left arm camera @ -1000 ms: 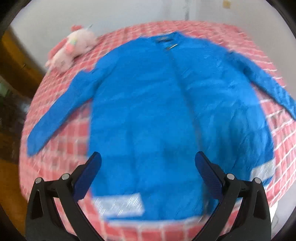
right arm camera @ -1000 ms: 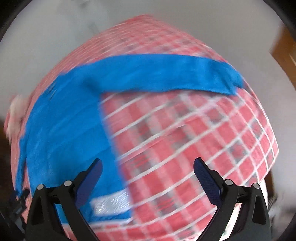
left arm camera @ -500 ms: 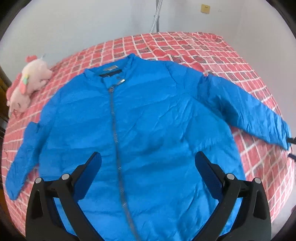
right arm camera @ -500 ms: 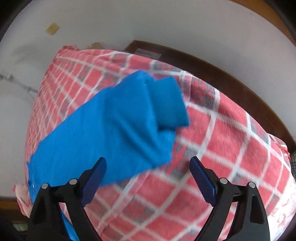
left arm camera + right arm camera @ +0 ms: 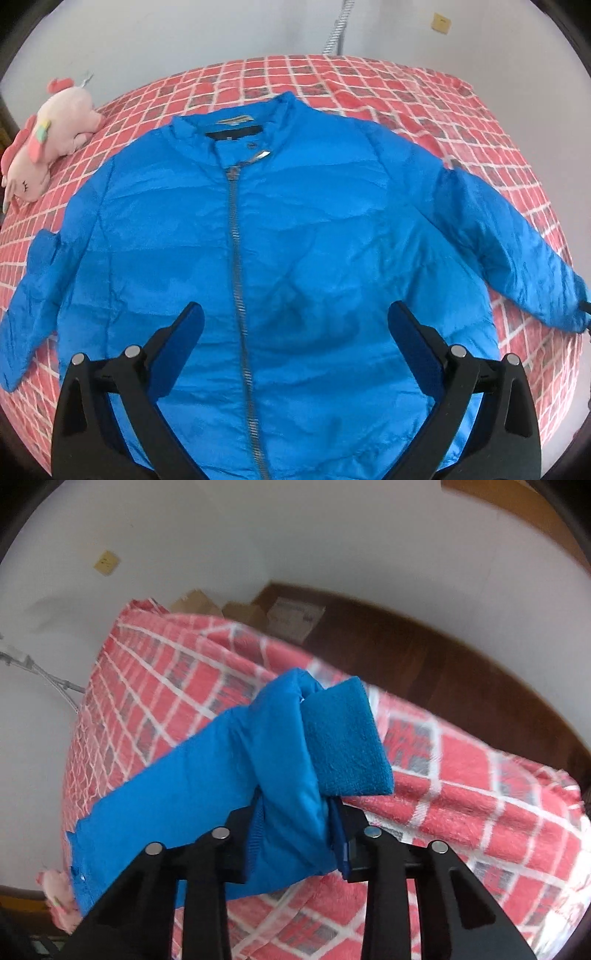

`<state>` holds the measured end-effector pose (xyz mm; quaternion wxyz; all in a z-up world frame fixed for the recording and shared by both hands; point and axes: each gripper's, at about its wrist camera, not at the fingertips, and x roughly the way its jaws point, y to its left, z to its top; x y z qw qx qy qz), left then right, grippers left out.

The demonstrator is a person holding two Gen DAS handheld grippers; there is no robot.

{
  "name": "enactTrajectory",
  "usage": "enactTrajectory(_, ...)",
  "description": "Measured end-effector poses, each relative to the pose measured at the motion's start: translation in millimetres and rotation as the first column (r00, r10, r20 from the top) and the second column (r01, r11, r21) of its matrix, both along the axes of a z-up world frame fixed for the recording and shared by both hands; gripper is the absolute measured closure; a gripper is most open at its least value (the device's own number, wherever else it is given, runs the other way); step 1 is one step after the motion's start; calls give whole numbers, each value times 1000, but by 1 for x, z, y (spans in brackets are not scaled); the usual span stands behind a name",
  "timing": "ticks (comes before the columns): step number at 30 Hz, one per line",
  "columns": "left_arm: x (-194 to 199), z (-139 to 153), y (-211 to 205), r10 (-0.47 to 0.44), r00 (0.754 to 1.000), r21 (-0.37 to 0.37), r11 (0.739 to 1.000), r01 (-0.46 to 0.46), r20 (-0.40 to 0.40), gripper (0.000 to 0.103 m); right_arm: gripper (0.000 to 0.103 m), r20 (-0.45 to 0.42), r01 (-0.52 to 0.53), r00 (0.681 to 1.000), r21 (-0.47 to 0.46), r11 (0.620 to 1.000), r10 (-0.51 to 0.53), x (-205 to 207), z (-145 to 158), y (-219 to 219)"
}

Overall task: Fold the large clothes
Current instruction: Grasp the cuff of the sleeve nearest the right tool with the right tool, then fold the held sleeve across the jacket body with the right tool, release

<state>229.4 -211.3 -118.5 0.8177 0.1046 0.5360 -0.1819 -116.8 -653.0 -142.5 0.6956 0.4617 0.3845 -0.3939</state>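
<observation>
A bright blue zip-up jacket [image 5: 295,229] lies face up and spread flat on the red checked bed [image 5: 424,96], collar at the far end, both sleeves out to the sides. My left gripper [image 5: 295,332] is open and empty, hovering above the jacket's lower front, jaws either side of the zipper. My right gripper [image 5: 295,827] is shut on the right sleeve [image 5: 280,760] just behind its knitted cuff [image 5: 343,738]. That sleeve end also shows at the right edge of the left wrist view [image 5: 554,291].
A pink plush toy [image 5: 48,133] lies at the bed's far left corner. White walls stand behind the bed. A dark wooden floor [image 5: 443,664] and cardboard boxes [image 5: 291,616] lie beyond the bed's right edge.
My right gripper has moved onto the sleeve end and closed on it near the cuff. My left gripper has settled over the jacket's lower front, still open.
</observation>
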Motion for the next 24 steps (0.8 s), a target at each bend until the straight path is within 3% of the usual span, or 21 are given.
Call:
enactTrajectory(4,10,4,19,37,999,-6,999,-37,2,5,71,-104,11,994,-71,997,-18,5,19,19)
enactTrajectory(8,14,8,38,64,998,-14,998,-63,9,5,72,-121,28,992,-83,996,-38,11,19,27)
enactTrajectory(11,15,8,48,70,997,-12,997,-70,14,5,74,-88,2,996,-90,996,-10,13,22,30)
enactTrajectory(15,15,4,55,87,996,-20,996,-87,3,5,86,-69,-35,997,-120,992,27,20,34,32)
enactTrajectory(19,14,4,54,76,997,-27,997,-76,-3,5,91,4,-86,996,-169,982,88,30,52,39)
enactTrajectory(24,13,9,52,67,998,-28,997,-67,-3,5,95,75,-194,974,-211,958,214,69,79,62)
